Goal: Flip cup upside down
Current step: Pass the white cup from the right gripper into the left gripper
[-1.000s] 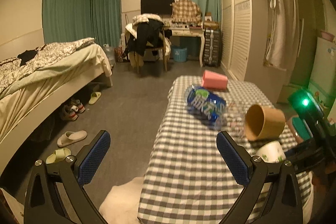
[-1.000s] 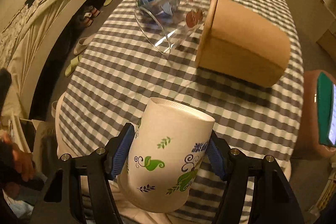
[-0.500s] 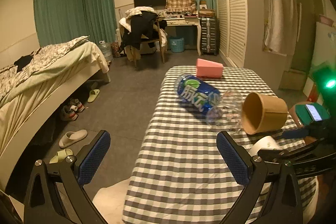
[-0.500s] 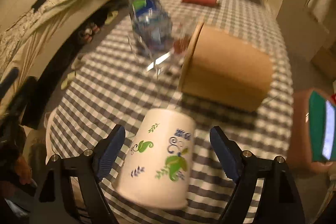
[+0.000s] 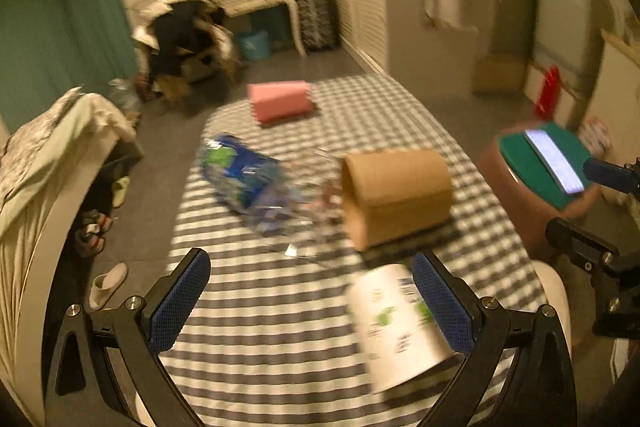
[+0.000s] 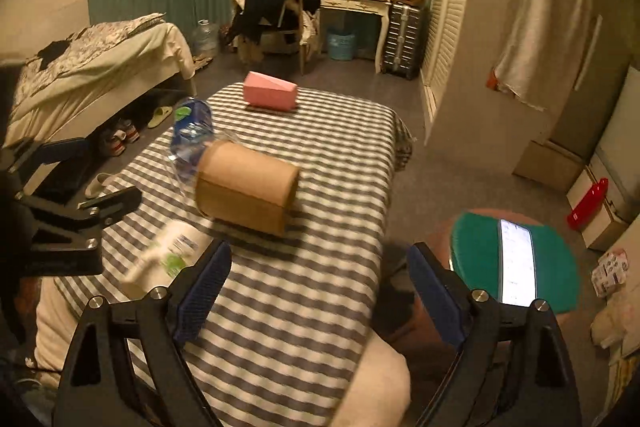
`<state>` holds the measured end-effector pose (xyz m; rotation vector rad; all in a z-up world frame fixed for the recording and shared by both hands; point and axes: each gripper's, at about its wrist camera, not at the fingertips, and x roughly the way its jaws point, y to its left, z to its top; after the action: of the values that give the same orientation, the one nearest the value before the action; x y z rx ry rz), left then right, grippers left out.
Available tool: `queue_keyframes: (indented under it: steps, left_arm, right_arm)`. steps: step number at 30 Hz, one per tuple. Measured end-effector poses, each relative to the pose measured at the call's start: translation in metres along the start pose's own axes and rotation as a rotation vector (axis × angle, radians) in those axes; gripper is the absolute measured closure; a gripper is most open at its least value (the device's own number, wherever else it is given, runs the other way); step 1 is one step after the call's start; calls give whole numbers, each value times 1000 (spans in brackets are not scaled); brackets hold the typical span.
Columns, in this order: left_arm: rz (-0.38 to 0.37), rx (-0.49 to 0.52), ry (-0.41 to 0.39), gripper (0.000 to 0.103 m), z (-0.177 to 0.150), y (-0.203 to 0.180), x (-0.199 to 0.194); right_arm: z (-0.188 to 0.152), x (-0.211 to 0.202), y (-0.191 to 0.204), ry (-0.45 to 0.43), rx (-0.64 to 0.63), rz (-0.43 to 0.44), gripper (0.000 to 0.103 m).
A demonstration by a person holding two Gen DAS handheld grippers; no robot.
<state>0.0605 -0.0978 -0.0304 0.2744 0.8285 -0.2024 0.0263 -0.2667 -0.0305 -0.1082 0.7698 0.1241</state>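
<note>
The white cup with green leaf prints (image 5: 400, 323) stands upside down on the checked tablecloth (image 5: 280, 307), wide mouth down, near the front edge. It also shows, blurred, in the right wrist view (image 6: 168, 259). My left gripper (image 5: 312, 301) is open, its right finger just beside the cup. My right gripper (image 6: 318, 287) is open and empty, to the right of the cup and apart from it.
A brown paper cup (image 5: 394, 197) lies on its side mid-table, next to a clear glass (image 5: 304, 223) and a blue-labelled bottle (image 5: 240, 175). A pink box (image 5: 280, 101) sits at the far end. A stool with a phone (image 6: 516, 259) stands right of the table.
My right gripper let go of the white cup, opened and drew back to the right. My left gripper moved in close beside the cup.
</note>
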Motion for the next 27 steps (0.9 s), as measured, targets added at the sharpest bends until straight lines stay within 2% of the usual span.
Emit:
queue_keyframes:
  steps: [7, 9, 11, 14, 16, 17, 22, 25, 27]
  left_arm:
    - [-63, 45, 211, 0, 7, -26, 45]
    - [-77, 39, 261, 3, 5, -28, 56]
    - [-85, 37, 299, 8, 4, -29, 66]
    - [-109, 39, 364, 22, 1, -31, 78]
    - [-157, 17, 412, 37, -3, -32, 85]
    - [-172, 8, 427, 37, -4, -32, 88]
    - [-161, 33, 366, 41, 2, -32, 74]
    - [-157, 40, 301, 41, 11, -28, 59]
    - [-138, 42, 229, 41, 16, -28, 49]
  right_arm:
    - [-27, 14, -35, 28, 93, 50, 13]
    - [-32, 19, -37, 38, 104, 65, 13]
    - [-34, 24, -39, 45, 113, 77, 13]
    - [-38, 31, -42, 55, 126, 90, 13]
    - [-40, 34, -43, 59, 131, 98, 13]
    - [-40, 34, -43, 59, 133, 100, 13]
    - [-42, 38, -43, 68, 138, 105, 13]
    - [-42, 40, -42, 72, 139, 102, 13]
    - [-42, 38, -41, 68, 143, 97, 13]
